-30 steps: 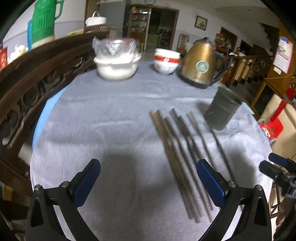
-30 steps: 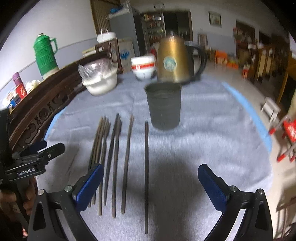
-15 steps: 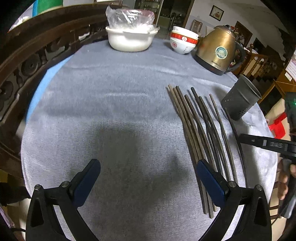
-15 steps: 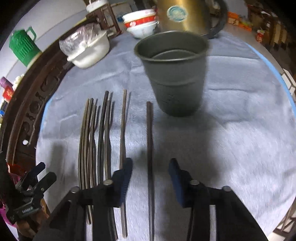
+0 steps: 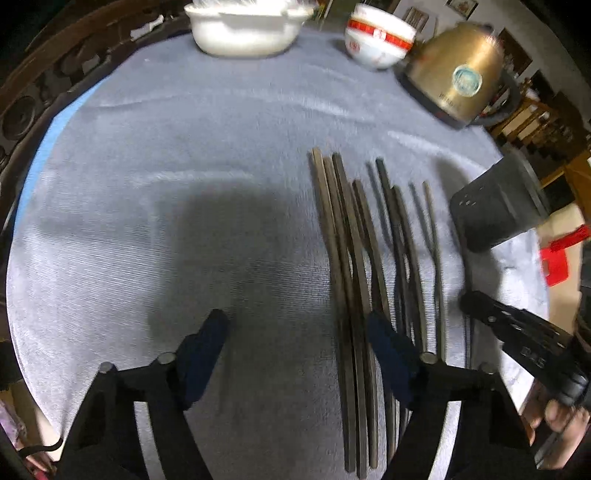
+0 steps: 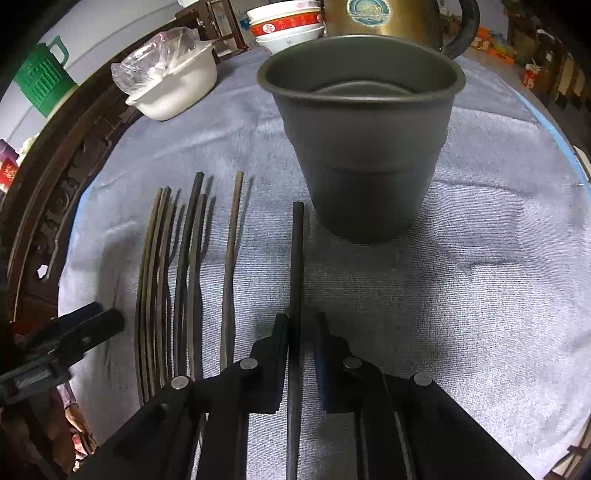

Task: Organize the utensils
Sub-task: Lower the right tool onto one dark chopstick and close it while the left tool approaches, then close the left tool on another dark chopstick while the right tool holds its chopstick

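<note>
— Both grippers sit lower and closer to the grey towel-like table cover [image 6: 461,295] than a second ago; the right gripper [image 6: 300,325], wide apart back then, now has its jaws closing around the lone dark chopstick [image 6: 297,258]. What about the contact?

— That single black stick runs up the centre of the right wrist view, between the two blue-padded fingers [image 6: 320,354]. A thin gap shows on each side, so the pads do not seem to press on it.

— And the dark grey plastic utensil cup [image 6: 364,147]?

— Upright on the cover in the upper middle of that frame, just beyond the stick's far tip, with the brass-coloured kettle [image 6: 388,18] behind it.

— The left gripper [image 5: 299,328]?

— Its jaws are closing too, still well apart and grasping nothing. In the left wrist view its right finger lies over the bundle of dark wooden chopsticks [image 5: 351,277], right of centre; its left finger hangs over bare cloth.

— Anything else?

— The white lidded dish [image 5: 243,33] and the stacked red-and-white bowls [image 5: 376,44] stand along the top edge of the left view.
</note>
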Demonstrator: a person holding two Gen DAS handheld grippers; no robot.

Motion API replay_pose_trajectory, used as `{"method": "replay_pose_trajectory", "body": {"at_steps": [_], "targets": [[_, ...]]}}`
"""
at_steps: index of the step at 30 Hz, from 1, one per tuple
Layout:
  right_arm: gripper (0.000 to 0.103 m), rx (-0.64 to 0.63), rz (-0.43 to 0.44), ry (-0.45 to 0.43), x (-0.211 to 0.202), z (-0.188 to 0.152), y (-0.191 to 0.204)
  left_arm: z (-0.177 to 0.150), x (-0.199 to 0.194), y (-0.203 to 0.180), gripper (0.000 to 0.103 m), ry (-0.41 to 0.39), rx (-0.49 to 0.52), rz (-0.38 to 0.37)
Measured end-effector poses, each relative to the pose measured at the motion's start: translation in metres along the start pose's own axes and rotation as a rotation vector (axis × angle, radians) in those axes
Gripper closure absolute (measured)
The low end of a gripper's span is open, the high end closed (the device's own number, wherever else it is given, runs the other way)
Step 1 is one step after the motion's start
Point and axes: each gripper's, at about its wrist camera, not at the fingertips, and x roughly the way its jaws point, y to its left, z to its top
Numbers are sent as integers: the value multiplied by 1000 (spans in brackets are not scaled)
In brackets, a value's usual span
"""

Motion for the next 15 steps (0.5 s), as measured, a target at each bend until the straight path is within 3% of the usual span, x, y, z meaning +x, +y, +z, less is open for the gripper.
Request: {"method": "replay_pose_trajectory", "body": {"at_steps": [6,10,15], "targets": [[88,6,51,-15,-5,-6,-15,3,3,-11,47,6,24,80],[88,15,80,-26,-8,-9,-20,-3,-1,-4,48,26,11,25],[88,19,85,-34,-6,-10,-20,-13,-10,6,48,26,-5,12]]}}
